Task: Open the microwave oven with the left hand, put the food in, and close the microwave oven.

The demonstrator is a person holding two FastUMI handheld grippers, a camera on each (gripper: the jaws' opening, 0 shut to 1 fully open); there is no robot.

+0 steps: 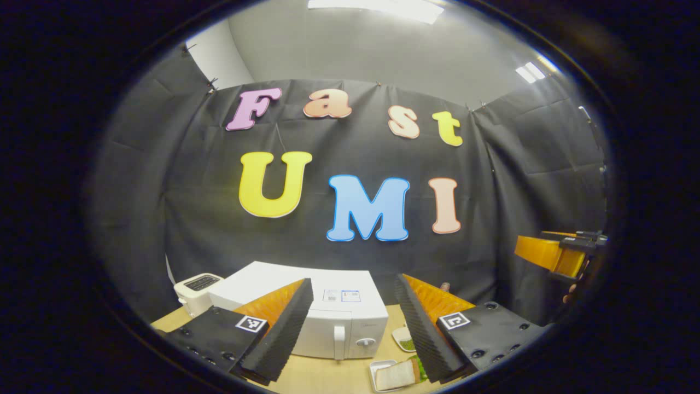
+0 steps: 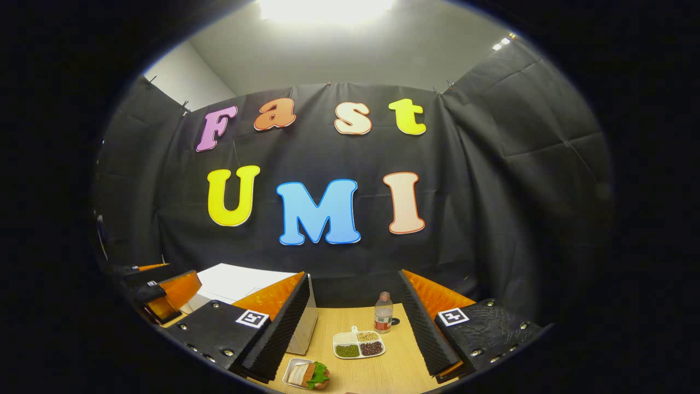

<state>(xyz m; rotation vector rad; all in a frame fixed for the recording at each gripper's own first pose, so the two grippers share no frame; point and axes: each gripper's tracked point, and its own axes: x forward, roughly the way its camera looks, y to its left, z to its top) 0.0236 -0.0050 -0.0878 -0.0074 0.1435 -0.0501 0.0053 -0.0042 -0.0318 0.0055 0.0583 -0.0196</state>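
A white microwave oven [image 1: 333, 314] stands on the wooden table with its door closed and its handle [image 1: 339, 342] facing me. My left gripper [image 1: 350, 328] hovers open in front of it, holding nothing. A sandwich on a small white tray [image 1: 395, 375] lies on the table before the microwave; in the right gripper view the same sandwich tray [image 2: 307, 375] sits low between the fingers. My right gripper [image 2: 353, 328] is open and empty above the table. The microwave's side [image 2: 303, 334] shows at the left there. The other gripper [image 1: 563, 254] appears at the far right of the left gripper view.
A white toaster [image 1: 196, 293] stands left of the microwave. A divided dish of beans [image 2: 359, 345] and a small bottle [image 2: 383, 313] sit on the table [image 2: 377, 372] right of the microwave. The black cloth wall closes the back.
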